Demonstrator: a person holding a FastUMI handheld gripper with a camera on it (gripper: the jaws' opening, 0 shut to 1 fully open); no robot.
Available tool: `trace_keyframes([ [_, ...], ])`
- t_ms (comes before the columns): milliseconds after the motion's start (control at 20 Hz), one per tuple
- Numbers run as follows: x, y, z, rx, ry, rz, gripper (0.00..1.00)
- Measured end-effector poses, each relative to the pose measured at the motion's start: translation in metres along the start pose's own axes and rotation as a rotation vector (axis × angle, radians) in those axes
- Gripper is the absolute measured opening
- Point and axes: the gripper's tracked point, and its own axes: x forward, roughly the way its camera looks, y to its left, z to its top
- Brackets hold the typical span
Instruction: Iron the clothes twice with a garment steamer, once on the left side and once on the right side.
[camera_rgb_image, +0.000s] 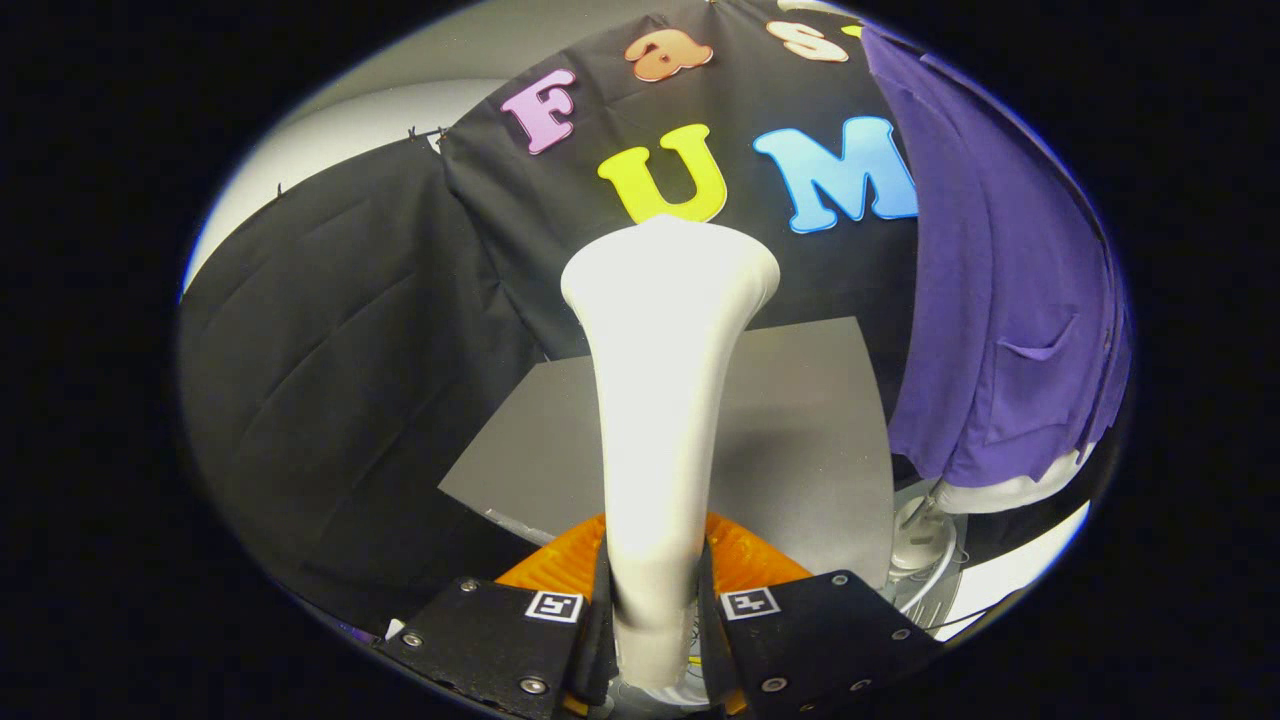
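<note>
White plastic steamer head is clamped between the gripper fingers, both pressing its narrow neck, flared nozzle end standing up ahead of them over the grey desk. My read: rigid moulded shell, smooth and a bit slippery, probably light on its own, but any hose below would drag and twist it; hose can't be made out here. The neck is the right place to hold it, since the taper widens above the fingers and stops it sliding down through the grip. Purple shirt hangs on a white mannequin off to the right, past the desk's right edge, well apart from the nozzle. Fabric looks thin and soft with a chest pocket, so it will likely give and swing under pressure; a light sweeping touch should suit it better than a push. Pose: gripper is low near the desk's front edge, aimed up and forward, nozzle facing the booth wall rather than the shirt. Neither side pass looks started; it needs to swing right first.
</note>
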Motion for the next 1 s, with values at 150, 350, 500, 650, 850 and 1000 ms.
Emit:
trace_keyframes([
  [150,-0.035,-0.003,-0.024,0.000,-0.044,-0.027,0.36],
  [350,-0.080,-0.009,-0.064,-0.004,-0.070,-0.065,0.36],
  [500,-0.109,-0.013,-0.089,0.015,-0.086,-0.074,0.36],
  [650,-0.135,-0.019,-0.099,0.022,-0.135,-0.092,0.36],
  [850,-0.161,-0.031,-0.100,0.057,-0.196,-0.077,0.36],
  [1000,-0.177,-0.049,-0.082,0.068,-0.229,-0.076,0.36],
])
